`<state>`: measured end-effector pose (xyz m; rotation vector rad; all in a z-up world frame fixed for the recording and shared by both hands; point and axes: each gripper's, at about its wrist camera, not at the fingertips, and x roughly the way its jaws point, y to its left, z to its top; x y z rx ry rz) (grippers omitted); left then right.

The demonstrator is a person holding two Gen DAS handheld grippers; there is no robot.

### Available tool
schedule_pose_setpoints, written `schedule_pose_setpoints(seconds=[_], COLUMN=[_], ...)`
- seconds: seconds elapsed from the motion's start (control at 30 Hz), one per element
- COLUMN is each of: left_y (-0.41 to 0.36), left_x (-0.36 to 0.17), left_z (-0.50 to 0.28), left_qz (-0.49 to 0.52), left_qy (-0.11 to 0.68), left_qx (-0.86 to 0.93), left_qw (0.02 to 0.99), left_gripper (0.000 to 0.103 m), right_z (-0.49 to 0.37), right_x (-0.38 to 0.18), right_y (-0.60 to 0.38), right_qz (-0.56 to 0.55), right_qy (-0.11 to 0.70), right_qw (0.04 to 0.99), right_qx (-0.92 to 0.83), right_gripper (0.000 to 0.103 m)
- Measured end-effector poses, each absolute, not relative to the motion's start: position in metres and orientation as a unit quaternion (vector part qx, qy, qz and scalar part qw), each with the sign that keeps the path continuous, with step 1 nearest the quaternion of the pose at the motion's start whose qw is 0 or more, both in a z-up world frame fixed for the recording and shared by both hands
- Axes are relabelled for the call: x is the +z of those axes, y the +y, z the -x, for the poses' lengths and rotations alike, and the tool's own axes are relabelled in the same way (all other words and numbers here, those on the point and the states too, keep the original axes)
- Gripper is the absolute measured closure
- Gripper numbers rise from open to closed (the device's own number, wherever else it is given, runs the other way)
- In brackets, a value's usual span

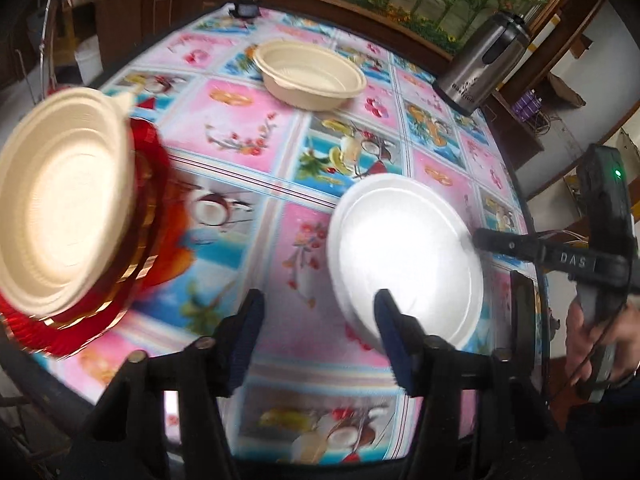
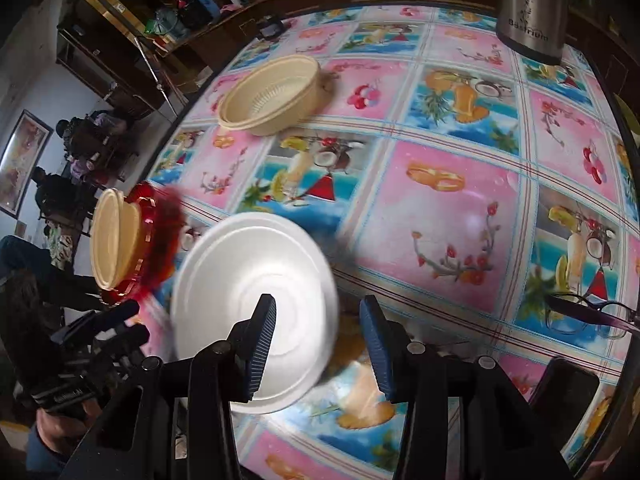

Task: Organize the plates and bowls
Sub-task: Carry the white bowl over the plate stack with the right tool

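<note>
Both grippers stand wide open and hold nothing. The left gripper [image 1: 320, 332] has ribbed blue pads [image 1: 248, 340] on black arms; its right finger overlaps the near rim of the white plate [image 1: 404, 256]. The right gripper [image 2: 318, 344] is built the same, and its left pad [image 2: 262, 348] lies over that plate [image 2: 256, 304] in view, though contact cannot be told.

The plate is round, matte white foam with faint rings pressed into it, and lies flat on the table [image 1: 280, 168] near the front edge. To its left a cream bowl [image 1: 64, 204], ribbed and dull, sits on a glossy red plate [image 1: 160, 216] with gold trim, both blurred. Farther back stands a second cream bowl [image 1: 312, 76], shallow and upright. The table wears a slick cloth of pink and blue fruit squares. A steel kettle [image 1: 480, 68] stands at the far right edge, and glasses [image 2: 588, 316] lie by the right edge.
</note>
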<state>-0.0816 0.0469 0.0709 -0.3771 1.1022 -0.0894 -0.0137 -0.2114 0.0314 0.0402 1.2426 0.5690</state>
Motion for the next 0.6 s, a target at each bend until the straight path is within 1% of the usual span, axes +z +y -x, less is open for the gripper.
schedule_pose_setpoints(seconds=[0.03,0.07,0.13,0.2,0.23,0.47,0.6], left_y=[0.045,0.043,0.038,0.031,0.028,0.024,0.038], left_x=[0.066,0.061,0.052,0.048,0.047,0.063,0.075], left_z=[0.077,0.072,0.066,0.064,0.064,0.079,0.089], left_qz=[0.183,0.188,0.195,0.190,0.183,0.118,0.117], left_qy=[0.524,0.528,0.539,0.540,0.542,0.529,0.516], left_qx=[-0.044,-0.045,-0.050,-0.055,-0.057,-0.028,-0.011], left_qw=[0.831,0.827,0.818,0.818,0.818,0.840,0.848], left_gripper=[0.062,0.065,0.075,0.083,0.089,0.089,0.089], right_z=[0.013,0.012,0.012,0.016,0.021,0.036,0.042], right_x=[0.028,0.024,0.016,0.011,0.012,0.024,0.029], right_y=[-0.214,-0.215,-0.215,-0.213,-0.210,-0.202,-0.191], right_qz=[-0.026,-0.029,-0.027,-0.041,-0.036,-0.028,-0.031], right_qy=[0.576,0.577,0.579,0.584,0.583,0.572,0.574], right_qw=[0.773,0.772,0.772,0.764,0.763,0.766,0.758], right_qx=[0.265,0.266,0.260,0.272,0.277,0.292,0.308], right_gripper=[0.075,0.078,0.079,0.088,0.094,0.094,0.094])
